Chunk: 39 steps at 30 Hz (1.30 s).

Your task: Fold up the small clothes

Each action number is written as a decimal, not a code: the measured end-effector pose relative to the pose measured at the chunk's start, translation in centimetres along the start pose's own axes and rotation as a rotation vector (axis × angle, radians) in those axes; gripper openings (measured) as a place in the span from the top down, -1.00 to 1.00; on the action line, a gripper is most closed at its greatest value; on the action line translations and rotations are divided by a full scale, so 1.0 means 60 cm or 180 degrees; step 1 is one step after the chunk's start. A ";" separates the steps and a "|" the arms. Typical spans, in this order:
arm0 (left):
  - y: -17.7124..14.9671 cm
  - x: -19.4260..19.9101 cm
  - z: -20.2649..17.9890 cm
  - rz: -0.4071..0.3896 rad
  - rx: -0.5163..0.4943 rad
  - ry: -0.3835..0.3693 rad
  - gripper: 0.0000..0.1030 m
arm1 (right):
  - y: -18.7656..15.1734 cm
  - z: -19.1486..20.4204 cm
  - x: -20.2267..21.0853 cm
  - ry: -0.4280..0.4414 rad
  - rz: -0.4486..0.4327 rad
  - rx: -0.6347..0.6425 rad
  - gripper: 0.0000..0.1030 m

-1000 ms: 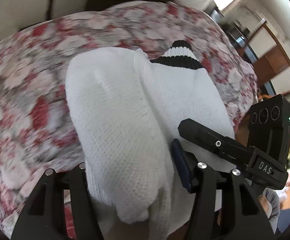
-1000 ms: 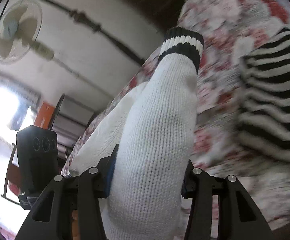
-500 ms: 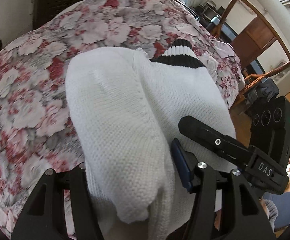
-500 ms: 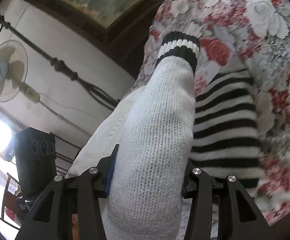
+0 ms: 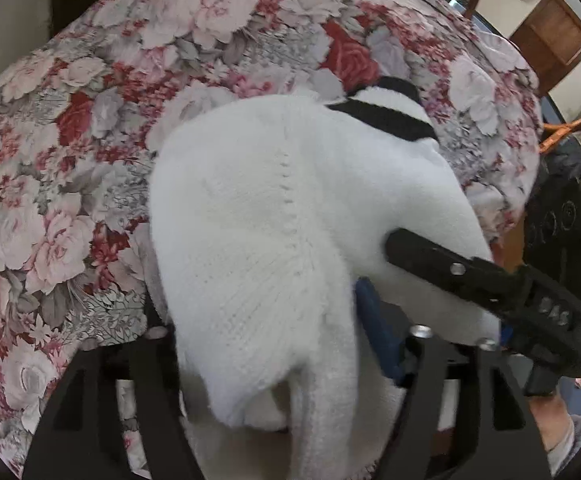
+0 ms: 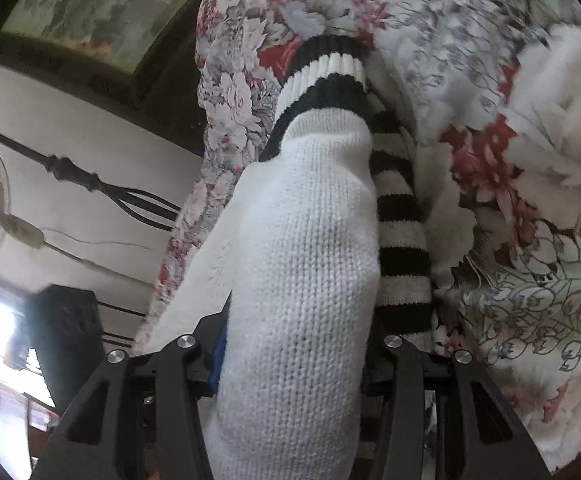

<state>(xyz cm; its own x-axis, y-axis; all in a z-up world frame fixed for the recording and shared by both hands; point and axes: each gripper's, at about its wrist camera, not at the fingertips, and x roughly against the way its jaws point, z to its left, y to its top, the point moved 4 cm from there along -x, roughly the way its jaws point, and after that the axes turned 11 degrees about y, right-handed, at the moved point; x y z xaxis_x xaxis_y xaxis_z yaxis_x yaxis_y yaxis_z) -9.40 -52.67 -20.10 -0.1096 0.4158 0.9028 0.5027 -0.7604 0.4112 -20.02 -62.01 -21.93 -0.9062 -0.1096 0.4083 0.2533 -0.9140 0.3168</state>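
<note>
White knit sweater (image 5: 274,232) drapes over the floral bedspread (image 5: 70,184), bunched between both tongs. Left tongs (image 5: 274,340), angled steeply down, have just been spreading and look released around the knit. Right tongs (image 6: 294,344), tilted more shallowly, clench a sleeve beside a striped garment (image 6: 400,248).

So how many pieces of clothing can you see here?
3: a white knit sweater in the foreground, a black-and-white striped knit just behind it, and what looks like a fluffy white piece at far right. More may be hidden underneath.
</note>
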 end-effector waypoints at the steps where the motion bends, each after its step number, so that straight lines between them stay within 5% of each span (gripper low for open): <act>1: 0.000 0.000 0.001 -0.0033 -0.0015 0.0111 -0.67 | 0.000 0.001 0.000 -0.0006 0.0012 0.0012 0.07; 7: -0.003 0.010 0.016 -0.0042 0.0028 0.0331 -0.74 | 0.006 0.026 0.028 -0.0050 -0.0099 -0.0024 -0.03; 13: -0.019 0.072 0.039 -0.0264 0.0059 0.0547 -0.71 | -0.004 0.104 0.107 -0.0671 -0.0467 0.1005 -0.03; 17: -0.033 0.105 0.025 -0.0391 0.0002 0.0537 -0.71 | -0.011 0.111 0.080 -0.1016 -0.0290 0.1286 -0.01; 20: -0.051 0.082 -0.013 -0.0248 -0.0286 0.0691 -0.71 | -0.009 0.059 0.063 -0.1349 -0.0137 0.1133 -0.14; 22: -0.071 0.045 -0.030 -0.0099 -0.0385 0.0782 -0.86 | -0.009 0.029 0.070 -0.1387 -0.0146 0.0981 -0.53; 24: -0.087 0.025 -0.030 -0.0075 -0.0295 0.0812 -0.92 | -0.014 -0.008 0.075 -0.1320 -0.0122 0.0749 -0.69; 27: -0.096 0.018 -0.026 -0.0126 -0.0186 0.0803 -0.92 | -0.014 -0.035 0.071 -0.1142 -0.0157 0.0517 -0.75; 31: -0.103 0.014 -0.030 -0.0218 -0.0205 0.0990 -0.92 | -0.020 -0.036 0.063 -0.1253 -0.0207 0.0598 -0.82; 39: -0.107 0.042 -0.020 -0.0259 -0.0127 0.0907 -0.92 | -0.020 0.004 0.080 -0.1232 -0.0330 0.0617 -0.78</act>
<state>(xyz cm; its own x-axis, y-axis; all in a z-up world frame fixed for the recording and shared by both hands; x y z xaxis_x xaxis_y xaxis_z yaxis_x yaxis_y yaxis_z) -13.95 -47.33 -20.33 -0.3874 0.3235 0.8633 0.4490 -0.7516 0.4832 -24.61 -61.36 -20.16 -0.7460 0.1668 0.6448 0.2600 -0.8184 0.5125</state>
